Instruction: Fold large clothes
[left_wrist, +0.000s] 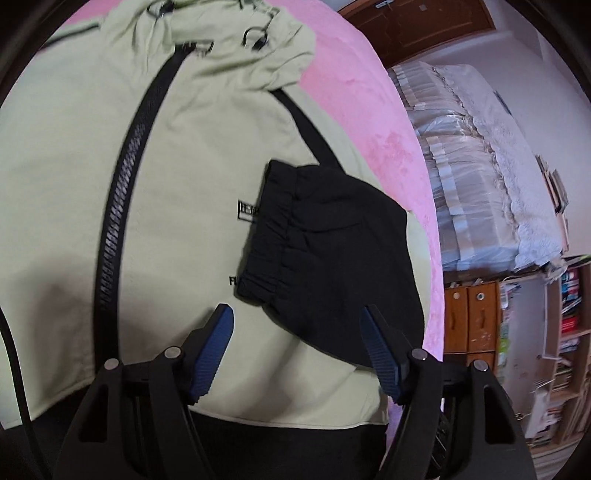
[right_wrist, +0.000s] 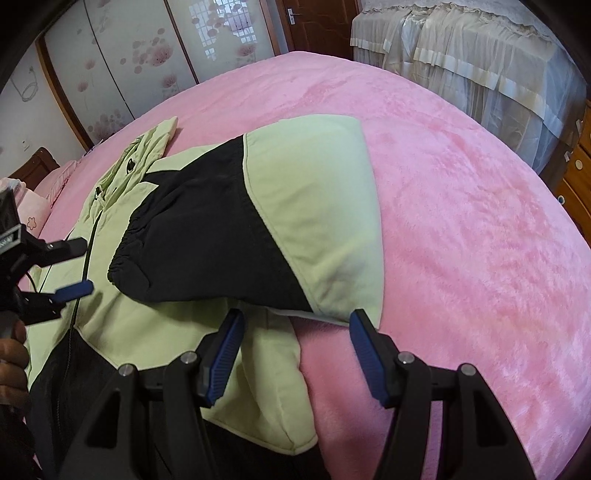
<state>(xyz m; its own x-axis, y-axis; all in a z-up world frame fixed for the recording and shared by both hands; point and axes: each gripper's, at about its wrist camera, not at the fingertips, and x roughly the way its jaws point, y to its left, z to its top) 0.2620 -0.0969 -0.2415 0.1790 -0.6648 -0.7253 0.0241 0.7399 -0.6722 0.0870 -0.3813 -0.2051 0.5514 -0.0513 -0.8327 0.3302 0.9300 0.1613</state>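
Pale green jacket (right_wrist: 155, 332) lies flat on the pink bed (right_wrist: 461, 221), black zipper (left_wrist: 122, 192) facing up. One sleeve (right_wrist: 258, 221) with black cuff (left_wrist: 273, 236) is folded across the chest. Left claw (left_wrist: 297, 314) spread wide above the cuff, gripping nothing. Right claw (right_wrist: 295, 317) also spread, empty, at the sleeve's fold edge.

Left gripper (left_wrist: 297, 314): jaws apart, nothing between the blue pads (left_wrist: 210, 354), pointing steeply downward. In the right wrist view it enters from the left edge (right_wrist: 75, 267), its two fingers spread one above the other, with the person's hand (right_wrist: 13, 365) gripping its handle below. Right gripper (right_wrist: 295, 321): jaws apart, pads (right_wrist: 221, 358) gripping nothing, angled downward.
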